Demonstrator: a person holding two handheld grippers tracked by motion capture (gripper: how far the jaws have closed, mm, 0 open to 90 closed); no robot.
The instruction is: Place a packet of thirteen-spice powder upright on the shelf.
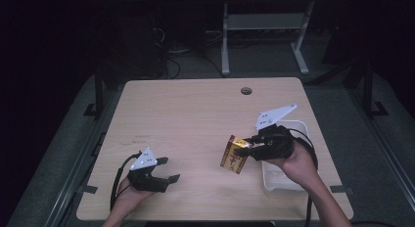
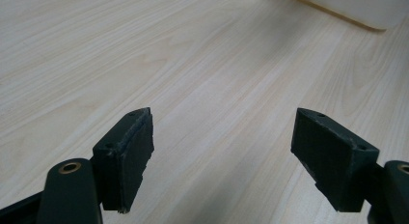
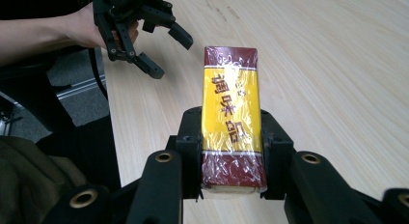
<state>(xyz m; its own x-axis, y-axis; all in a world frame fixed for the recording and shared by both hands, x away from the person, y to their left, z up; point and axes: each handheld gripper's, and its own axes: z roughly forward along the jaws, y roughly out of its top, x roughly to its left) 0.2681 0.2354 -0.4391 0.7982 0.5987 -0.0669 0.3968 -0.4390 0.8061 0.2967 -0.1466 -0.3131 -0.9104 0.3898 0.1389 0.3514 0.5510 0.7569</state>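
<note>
grippers number two in the high view, one per hand, over one wooden table [image 1: 195,114]. the left gripper [image 1: 169,169] sits low near the table's near left edge, its jaws spread apart with nothing between them. the right gripper [image 1: 243,147] is clamped on one cellophane-wrapped box [image 1: 234,155], yellow with dark red ends, held tilted above the table just left of one white tray [image 1: 298,125]. that tray lies at the table's right edge, partly under the right hand [image 1: 293,161]; what it holds cannot be made out from here. one round cable hole [image 1: 246,91] sits near the table's far edge.

left gripper view: two black pads [image 2: 129,156] stand well apart over bare wood grain, gripping nothing. one corner of the white tray [image 2: 357,9] shows at the top right, its inside hidden.

right gripper view: the two jaws press on both long sides of the single box [image 3: 230,113], near its lower end, with its yellow face and red printed characters turned to the camera. the box stands out past the jaws over the table. beyond it, at the upper left, the left gripper [image 3: 166,50] hangs open in the person's other hand [image 3: 89,26], apart from the box.
</note>
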